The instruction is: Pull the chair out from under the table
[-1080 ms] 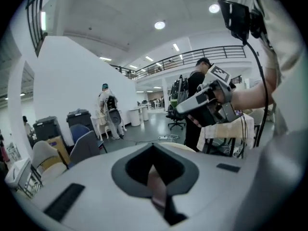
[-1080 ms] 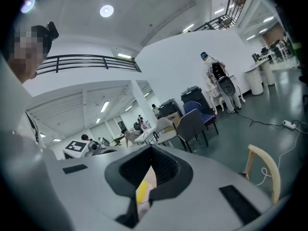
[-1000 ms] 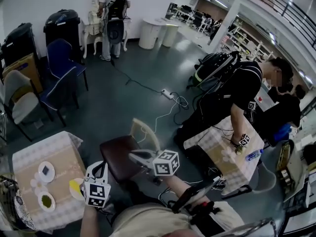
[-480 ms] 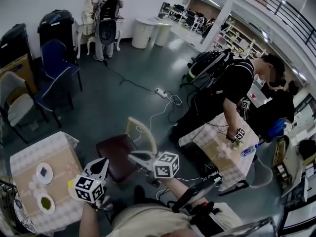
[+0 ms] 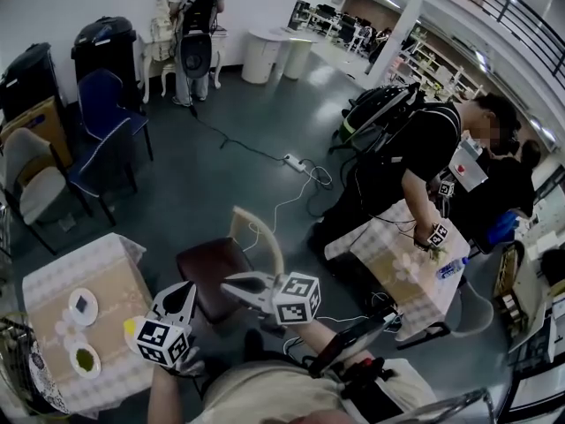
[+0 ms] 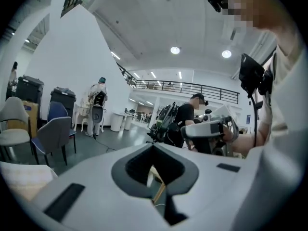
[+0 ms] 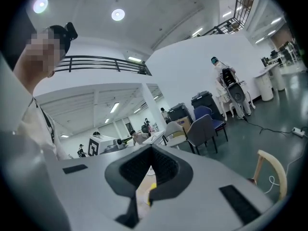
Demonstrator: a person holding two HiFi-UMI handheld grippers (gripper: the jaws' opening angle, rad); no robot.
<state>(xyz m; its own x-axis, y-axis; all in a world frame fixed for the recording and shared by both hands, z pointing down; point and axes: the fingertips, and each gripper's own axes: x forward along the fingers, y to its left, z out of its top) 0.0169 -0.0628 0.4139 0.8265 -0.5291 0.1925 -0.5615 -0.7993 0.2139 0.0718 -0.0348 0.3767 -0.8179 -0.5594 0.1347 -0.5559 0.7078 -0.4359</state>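
The chair (image 5: 214,268) stands just beside the table (image 5: 106,276), its seat out in the open and not under it, so the pull looks finished; left gripper (image 5: 183,297) and right gripper (image 5: 231,283) hover over the seat, jaws together on nothing; next, probably no more than drawing both clear

Person wears a beige shirt (image 5: 265,394); left gripper (image 5: 185,288) and right gripper (image 5: 228,281) are white.

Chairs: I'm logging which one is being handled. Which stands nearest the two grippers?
The dark-red-seated chair with the pale curved back, just ahead of the left gripper and right gripper; the blue chairs and beige chair stand far off.
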